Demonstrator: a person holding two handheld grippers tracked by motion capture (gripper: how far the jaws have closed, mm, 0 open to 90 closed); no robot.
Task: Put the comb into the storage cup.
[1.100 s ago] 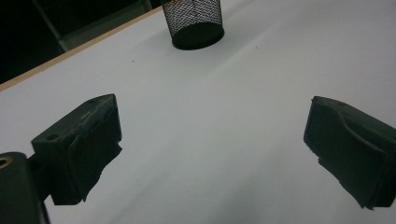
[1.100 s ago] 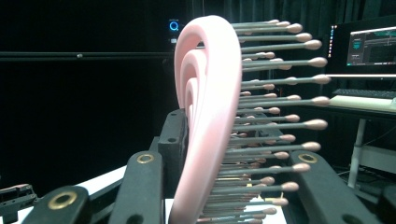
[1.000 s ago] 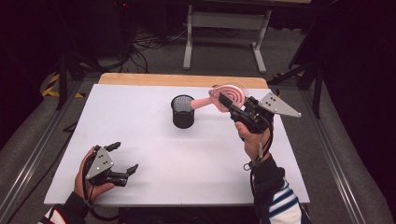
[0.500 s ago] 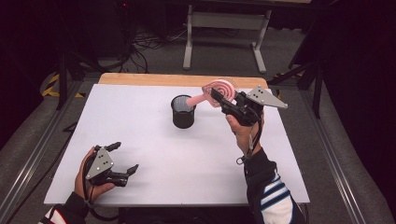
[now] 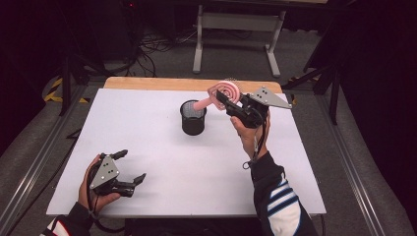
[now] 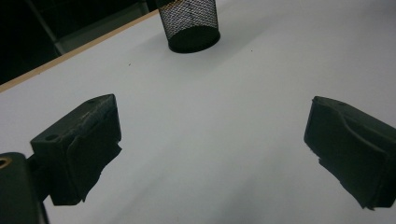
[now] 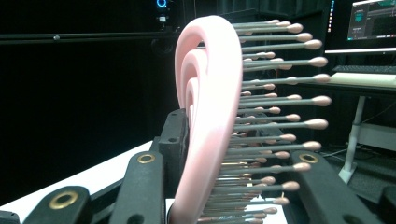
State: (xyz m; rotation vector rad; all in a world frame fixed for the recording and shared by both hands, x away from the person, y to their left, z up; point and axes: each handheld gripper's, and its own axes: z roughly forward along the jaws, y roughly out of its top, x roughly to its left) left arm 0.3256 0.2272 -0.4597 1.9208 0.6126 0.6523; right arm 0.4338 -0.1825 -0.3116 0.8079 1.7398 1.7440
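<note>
The right tool (image 5: 227, 100) is clamped on the pink brush (image 5: 227, 91) by its head, raised, with the handle angled down into the mesh cup (image 5: 193, 118). The left tool (image 5: 129, 167) rests wide open and empty at the bench's (image 5: 162, 162) near left.

Pink hairbrush (image 5: 227, 92) in right gripper (image 5: 222, 100)
</note>
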